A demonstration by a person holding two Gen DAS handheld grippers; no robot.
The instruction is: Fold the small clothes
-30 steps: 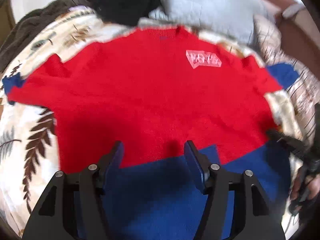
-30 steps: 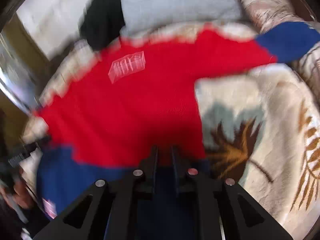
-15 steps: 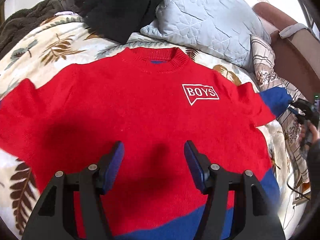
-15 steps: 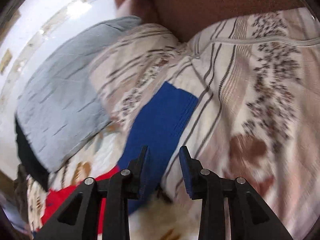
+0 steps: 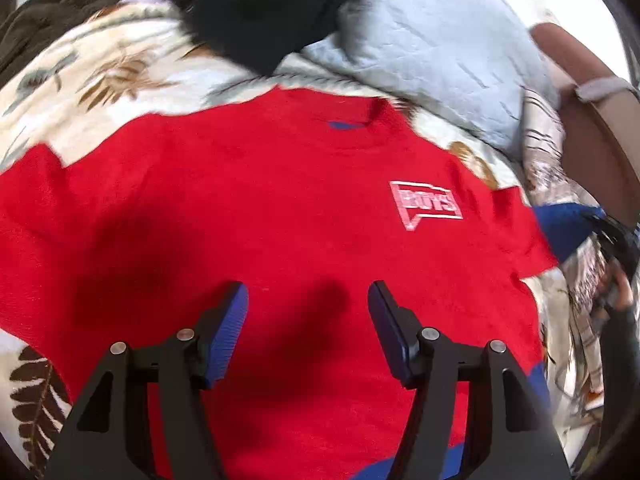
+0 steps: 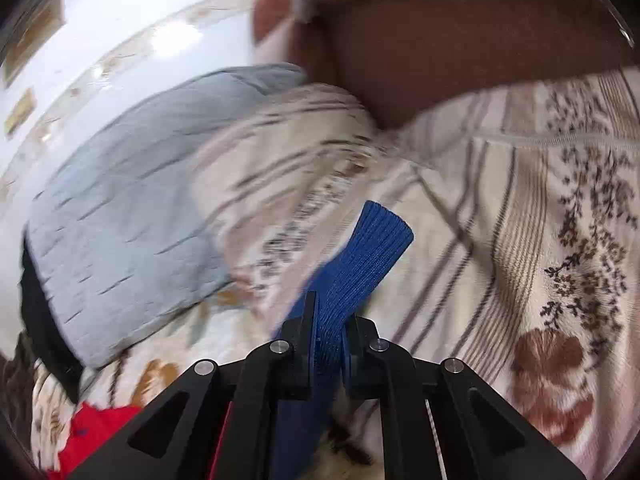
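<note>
A red sweater (image 5: 260, 208) with a white "BOYS" patch (image 5: 426, 205) and blue cuffs and hem lies flat, front up, on the leaf-print bedspread (image 5: 100, 72). My left gripper (image 5: 308, 304) is open and empty, hovering over the sweater's lower chest. My right gripper (image 6: 329, 312) is shut on the blue cuff (image 6: 368, 256) of the sweater's right sleeve, which sticks up between the fingers. That cuff (image 5: 564, 224) and the right gripper (image 5: 612, 236) show at the right edge of the left wrist view. A bit of red sweater (image 6: 92, 428) shows low left in the right wrist view.
A pale blue quilted pillow (image 5: 432, 48) and a dark garment (image 5: 264, 4) lie beyond the collar. A striped floral blanket (image 6: 540, 220) lies to the right of the sleeve. A brown headboard (image 6: 460, 40) stands behind it.
My right gripper has closed on the blue cuff, which now stands up between its fingers. My left gripper has shifted slightly over the sweater and stays open.
</note>
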